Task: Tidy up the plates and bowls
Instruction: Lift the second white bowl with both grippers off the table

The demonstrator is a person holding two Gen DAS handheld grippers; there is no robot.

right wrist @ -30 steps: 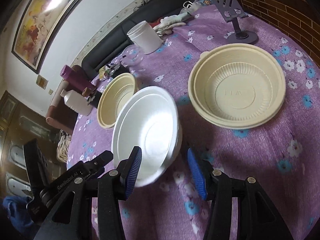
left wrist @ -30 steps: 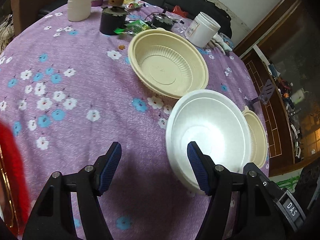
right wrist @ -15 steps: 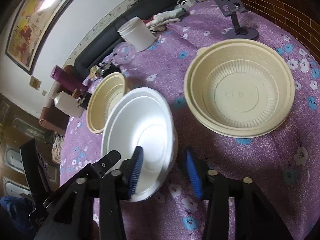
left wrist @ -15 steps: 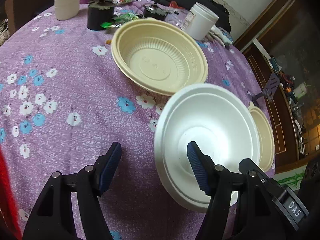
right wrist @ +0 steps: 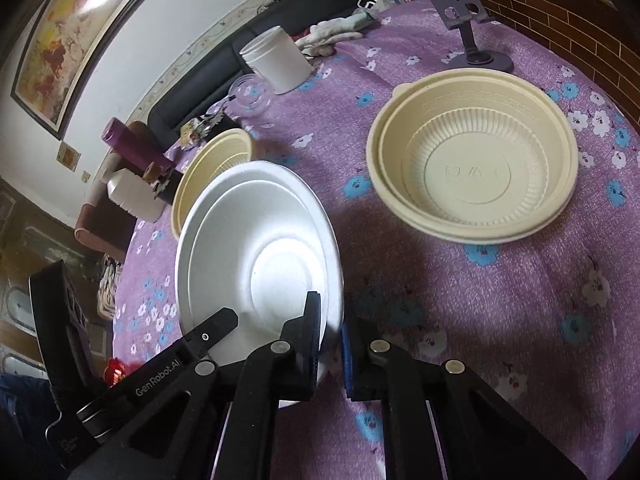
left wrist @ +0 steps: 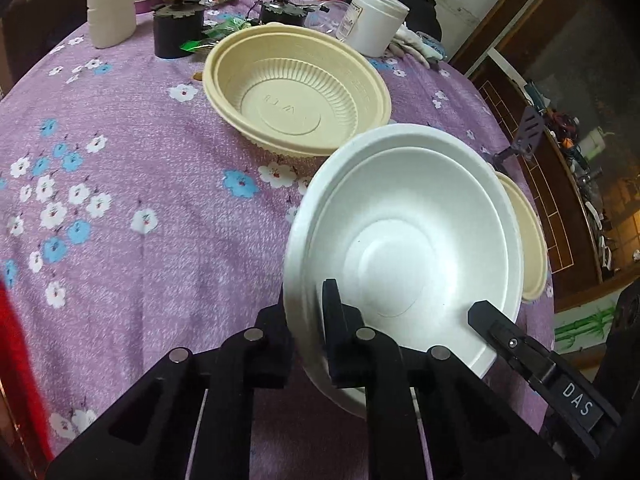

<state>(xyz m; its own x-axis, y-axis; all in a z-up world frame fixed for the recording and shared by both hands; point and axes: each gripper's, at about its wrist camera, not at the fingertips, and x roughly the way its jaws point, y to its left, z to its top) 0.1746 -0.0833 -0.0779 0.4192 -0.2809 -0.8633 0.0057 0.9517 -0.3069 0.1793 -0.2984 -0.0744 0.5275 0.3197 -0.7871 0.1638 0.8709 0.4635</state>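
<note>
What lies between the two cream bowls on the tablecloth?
The white bowl, gripped at opposite rim edges by both tongs, sits between the near cream bowl and the far cream bowl; the right wrist view shows it best.

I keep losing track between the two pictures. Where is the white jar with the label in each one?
Left wrist view: the white jar stands at the top, right of centre, behind the big cream bowl.
Right wrist view: the white jar stands in the upper middle, left of centre, near the dark sofa.
Shared landmark: the white foam bowl, low in both pictures, with a gripper shut on its rim.
</note>
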